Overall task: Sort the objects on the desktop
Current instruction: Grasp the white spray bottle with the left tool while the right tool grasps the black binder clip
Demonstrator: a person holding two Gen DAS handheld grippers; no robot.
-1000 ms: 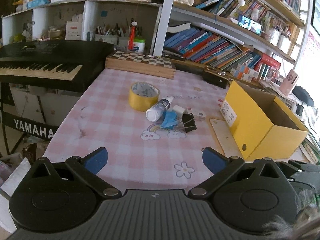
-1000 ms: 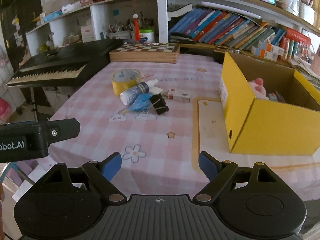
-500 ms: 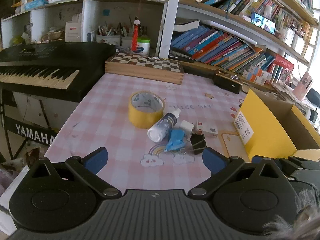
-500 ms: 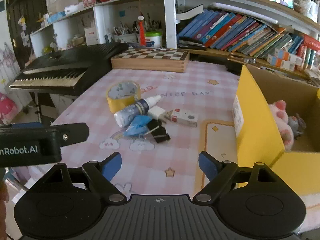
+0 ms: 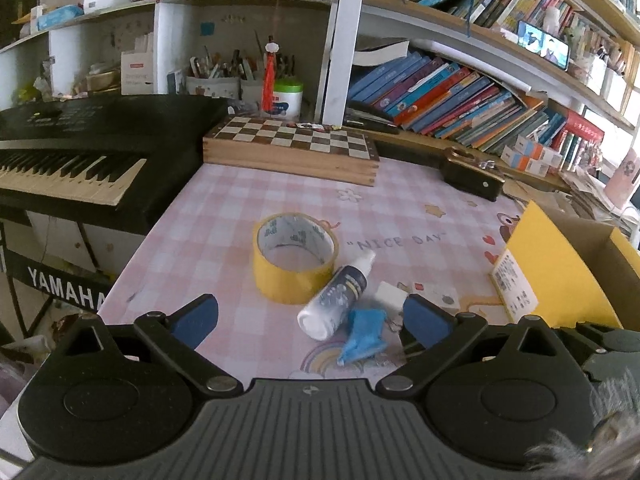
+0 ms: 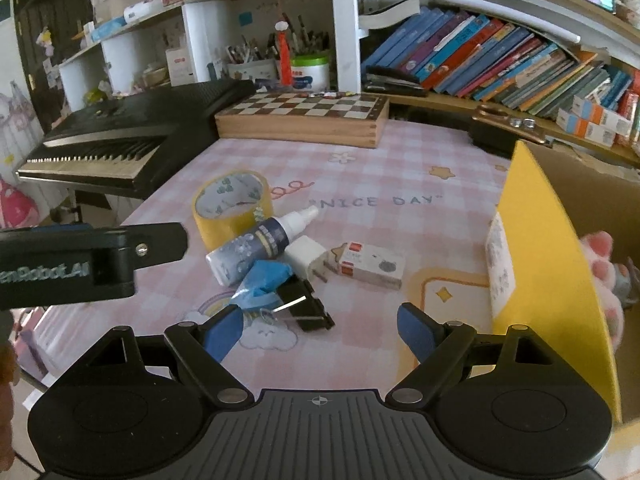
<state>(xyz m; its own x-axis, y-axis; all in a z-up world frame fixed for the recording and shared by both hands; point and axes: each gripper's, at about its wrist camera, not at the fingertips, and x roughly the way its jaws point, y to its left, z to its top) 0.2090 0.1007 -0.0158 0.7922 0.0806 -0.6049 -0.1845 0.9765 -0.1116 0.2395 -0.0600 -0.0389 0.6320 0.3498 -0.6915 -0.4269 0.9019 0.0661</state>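
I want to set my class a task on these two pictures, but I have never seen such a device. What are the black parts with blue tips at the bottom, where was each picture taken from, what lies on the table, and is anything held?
Each picture comes from a camera mounted on a hand-held gripper, looking forward along its two blue-tipped fingers. A person holds one in each hand; no robot arm is involved.

One view shows the left gripper, the other the right gripper. Both are open and hold nothing.

On the pink checked table lie a yellow tape roll, a small spray bottle, a white charger plug, a small printed box, a blue clip and a black binder clip. At the right stands a yellow box with a plush toy inside.
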